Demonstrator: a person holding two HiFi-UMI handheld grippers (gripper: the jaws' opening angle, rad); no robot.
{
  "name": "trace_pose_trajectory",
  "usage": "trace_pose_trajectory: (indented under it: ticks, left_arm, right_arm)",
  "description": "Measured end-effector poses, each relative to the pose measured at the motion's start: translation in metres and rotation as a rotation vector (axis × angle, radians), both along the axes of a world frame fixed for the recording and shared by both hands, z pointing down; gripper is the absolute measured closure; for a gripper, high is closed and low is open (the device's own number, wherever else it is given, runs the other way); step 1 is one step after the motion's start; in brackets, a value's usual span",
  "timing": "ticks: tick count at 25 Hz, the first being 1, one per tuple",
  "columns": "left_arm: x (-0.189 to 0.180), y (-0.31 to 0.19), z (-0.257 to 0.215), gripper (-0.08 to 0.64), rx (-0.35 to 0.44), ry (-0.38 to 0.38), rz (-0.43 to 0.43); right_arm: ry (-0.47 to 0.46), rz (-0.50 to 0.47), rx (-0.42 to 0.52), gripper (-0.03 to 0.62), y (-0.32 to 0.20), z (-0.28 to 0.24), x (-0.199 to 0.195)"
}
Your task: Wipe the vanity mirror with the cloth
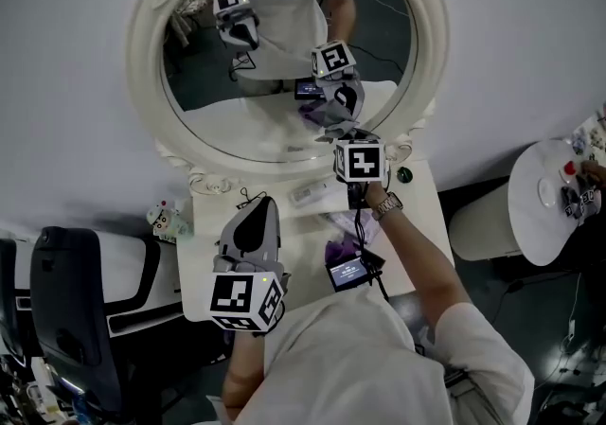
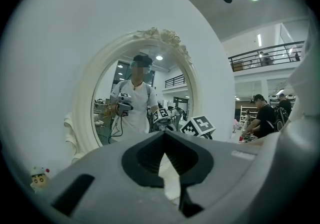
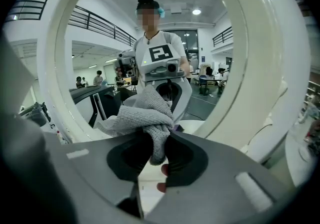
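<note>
Holding below the bottom edge of the vanity mirror [image 1: 142, 63], well clear of the glass: left gripper [image 2: 164, 135], jaws pressed together at the tips, nothing between them. Further in, at the lower right of the mirror: right gripper [image 3: 156, 143], jaws pinching a grey knit cloth [image 3: 142, 111]. The cloth bunches out ahead of the jaws toward the glass; contact cannot be told. Marker cubes [image 1: 361, 160] carry black-and-white square patterns. Small screen [image 1: 347, 272] below the mirror: text too small to read.
</note>
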State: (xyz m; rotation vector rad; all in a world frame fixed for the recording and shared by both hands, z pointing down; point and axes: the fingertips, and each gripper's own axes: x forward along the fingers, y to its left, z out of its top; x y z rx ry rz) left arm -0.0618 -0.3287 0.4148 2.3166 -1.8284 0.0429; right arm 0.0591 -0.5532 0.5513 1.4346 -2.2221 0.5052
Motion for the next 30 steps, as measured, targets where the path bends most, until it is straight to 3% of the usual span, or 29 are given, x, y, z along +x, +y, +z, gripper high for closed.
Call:
trace_pose_trajectory:
  ticks: [7,14,22,30]
  left_arm:
    - [0.018,-0.004,0.006,0.558,-0.007,0.009,0.024]
    - [-0.006,0.001,0.008,0.558,-0.018,0.011,0.01]
    - [-0.058,0.013,0.006,0.558,-0.017,0.008,-0.006]
    - [-0.122,0.041,0.012,0.558,-0.037,0.011,-0.1]
  right_arm:
    - [0.038,0.073,-0.002,0.517,-0.012,0.002,0.047]
    - [0.011,0.151,-0.003,0.52,-0.006,0.0,0.049]
    - [0.013,-0.05,-0.046,0.522,0.044,0.018,-0.061]
    - [0.023,-0.211,-0.102,0.52,0.07,0.045,-0.186]
